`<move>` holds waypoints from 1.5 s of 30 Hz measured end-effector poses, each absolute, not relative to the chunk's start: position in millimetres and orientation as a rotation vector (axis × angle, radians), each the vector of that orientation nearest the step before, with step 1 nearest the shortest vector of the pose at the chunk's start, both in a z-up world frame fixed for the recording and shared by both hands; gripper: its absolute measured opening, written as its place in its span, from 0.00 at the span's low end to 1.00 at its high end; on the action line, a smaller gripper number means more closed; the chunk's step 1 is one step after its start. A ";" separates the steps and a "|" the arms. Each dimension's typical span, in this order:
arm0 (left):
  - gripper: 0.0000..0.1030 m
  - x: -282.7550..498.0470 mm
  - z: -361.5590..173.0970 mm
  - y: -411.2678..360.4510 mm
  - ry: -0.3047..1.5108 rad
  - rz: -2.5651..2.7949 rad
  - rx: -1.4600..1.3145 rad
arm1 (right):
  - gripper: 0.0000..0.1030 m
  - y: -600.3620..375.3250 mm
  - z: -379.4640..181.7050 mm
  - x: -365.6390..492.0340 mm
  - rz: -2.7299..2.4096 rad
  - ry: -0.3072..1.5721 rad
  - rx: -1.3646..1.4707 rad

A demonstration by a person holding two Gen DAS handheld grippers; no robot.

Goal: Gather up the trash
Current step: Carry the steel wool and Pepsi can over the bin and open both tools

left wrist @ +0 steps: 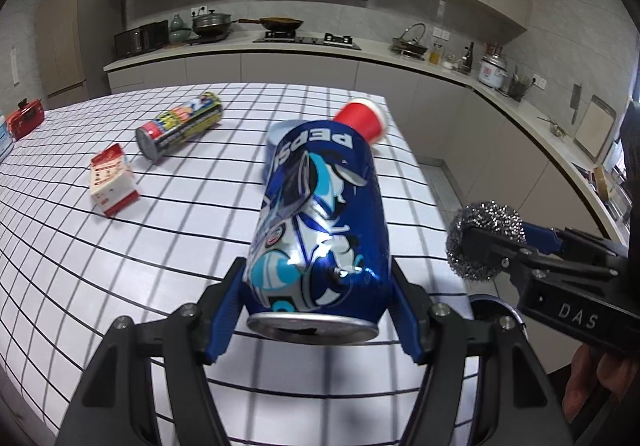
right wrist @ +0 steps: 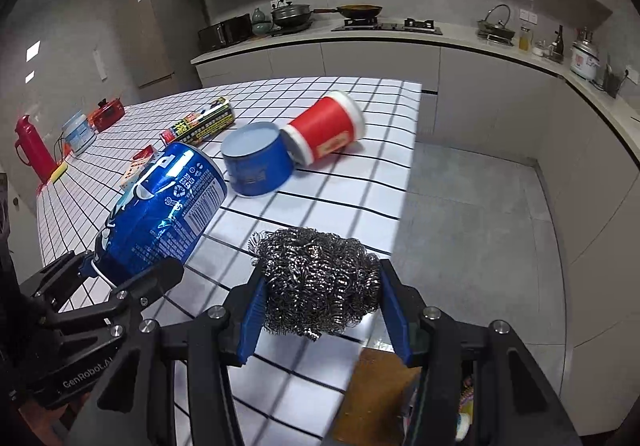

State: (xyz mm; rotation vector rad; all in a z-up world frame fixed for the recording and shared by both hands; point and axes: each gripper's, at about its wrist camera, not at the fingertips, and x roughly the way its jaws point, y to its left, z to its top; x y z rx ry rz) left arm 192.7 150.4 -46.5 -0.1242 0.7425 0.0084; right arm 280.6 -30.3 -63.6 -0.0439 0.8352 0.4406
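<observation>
Table: a white cloth with a black grid (left wrist: 120, 246) covers it; the trash still on it lies toward its far end.
Left gripper (left wrist: 316, 310): held above the table, its blue pads pressed on both sides of the blue Pepsi can (left wrist: 320, 230), jaws parted only by the can's width. The can points away from the camera, tilted, its silver end nearest the lens.
Right gripper (right wrist: 320, 306): just beside the left one, near the table's right edge, clamped on the steel wool scourer (right wrist: 316, 282), which fills the gap between its pads.
Red cup (right wrist: 328, 127): on its side near the table's far right corner, touching the blue tub.
Blue tub (right wrist: 258, 159): lies tilted on the cloth, its open mouth facing up and away.
Snack tube (left wrist: 180, 123): on its side, far left of the cups, well apart from them.
Small carton (left wrist: 114, 177): red and white, just in front of the tube.
</observation>
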 end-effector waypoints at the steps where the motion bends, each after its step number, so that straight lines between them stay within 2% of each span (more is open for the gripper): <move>1: 0.65 192.6 -46.1 143.9 0.743 -0.001 -0.124 | 0.53 -37.8 -62.6 278.7 0.433 0.833 -0.043; 21: 0.65 185.0 -49.0 31.4 0.736 -0.133 -0.100 | 0.53 -163.2 -64.8 254.5 0.300 0.837 -0.039; 34: 0.65 169.4 -77.4 -41.4 0.798 -0.198 -0.099 | 0.53 -251.7 -114.1 227.6 0.229 0.919 -0.016; 45: 0.65 152.2 -119.0 -71.2 0.880 -0.205 -0.112 | 0.53 -284.1 -167.0 213.5 0.232 0.989 -0.042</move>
